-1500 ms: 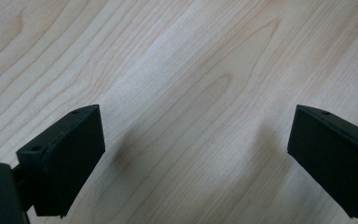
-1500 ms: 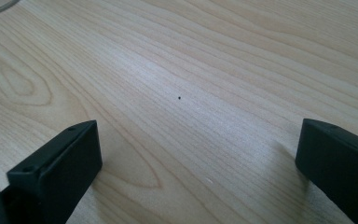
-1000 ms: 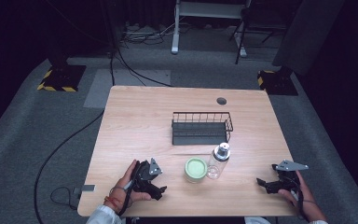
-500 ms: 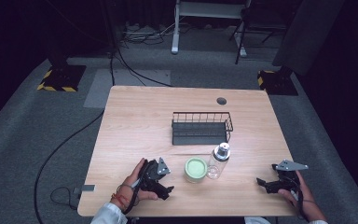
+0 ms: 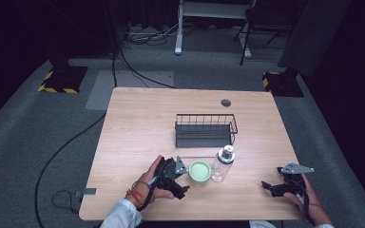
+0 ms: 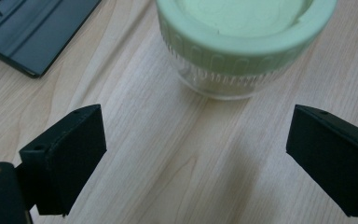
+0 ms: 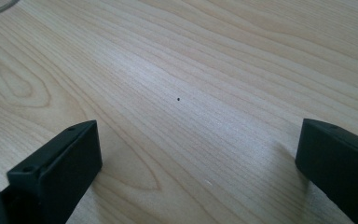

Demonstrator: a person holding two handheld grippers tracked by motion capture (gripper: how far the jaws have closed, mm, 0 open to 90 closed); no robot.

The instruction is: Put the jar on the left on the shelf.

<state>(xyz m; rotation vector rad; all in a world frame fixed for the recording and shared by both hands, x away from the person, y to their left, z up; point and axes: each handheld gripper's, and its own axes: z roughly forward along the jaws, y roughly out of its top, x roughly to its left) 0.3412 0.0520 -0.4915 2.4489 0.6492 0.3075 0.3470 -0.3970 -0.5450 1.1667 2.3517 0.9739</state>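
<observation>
Left tongs [image 6: 196, 154] wide open, empty, just short of green-lidded glass jar [image 6: 242, 42], right tongs [image 7: 198, 163] wide open, empty, over bare tabletop [image 7: 191, 70].

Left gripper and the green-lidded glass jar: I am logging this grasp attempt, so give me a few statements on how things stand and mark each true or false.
1. The left gripper has its jaws spread wide. True.
2. The round glass jar with the pale green lid is clamped between those jaws. False: it stands just ahead of them, untouched.
3. The clear glass bottle with the silver cap lies on its side. False: it stands upright beside the jar.
4. The black wire basket sits farther back on the light wooden table. True.
5. The right gripper holds the bottle. False: its open jaws face bare wood.
</observation>
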